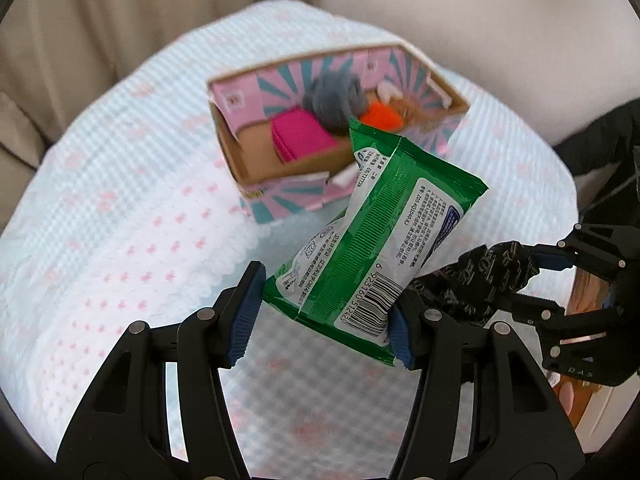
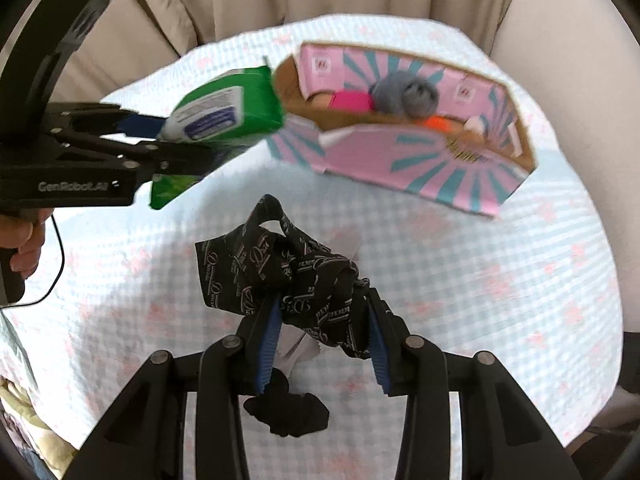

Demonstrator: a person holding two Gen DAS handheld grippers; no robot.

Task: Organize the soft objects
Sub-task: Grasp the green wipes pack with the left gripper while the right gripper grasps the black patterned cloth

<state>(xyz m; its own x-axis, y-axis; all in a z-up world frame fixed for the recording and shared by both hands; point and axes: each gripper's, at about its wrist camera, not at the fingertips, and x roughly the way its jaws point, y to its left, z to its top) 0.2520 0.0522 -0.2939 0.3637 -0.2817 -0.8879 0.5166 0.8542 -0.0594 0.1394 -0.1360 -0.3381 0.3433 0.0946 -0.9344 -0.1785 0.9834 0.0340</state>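
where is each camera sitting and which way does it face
Left wrist: on the left hand-held gripper, looking along its fingers past the green wipes pack it clamps toward the pink cardboard box.
Right wrist: on the right hand-held gripper, looking past the black printed cloth it grips; the person's left hand shows.
Shared: box, pack, cloth, light blue bedspread, each other's gripper.

wipes pack (image 1: 372, 240): green, white labels | cloth (image 2: 296, 276): black, white script | box (image 2: 420, 160): pink, teal rays

Box (image 1: 280, 184) sits far on the cloth (image 1: 120, 240). Wipes pack (image 1: 372, 236) near it, left of scarf (image 2: 296, 276).
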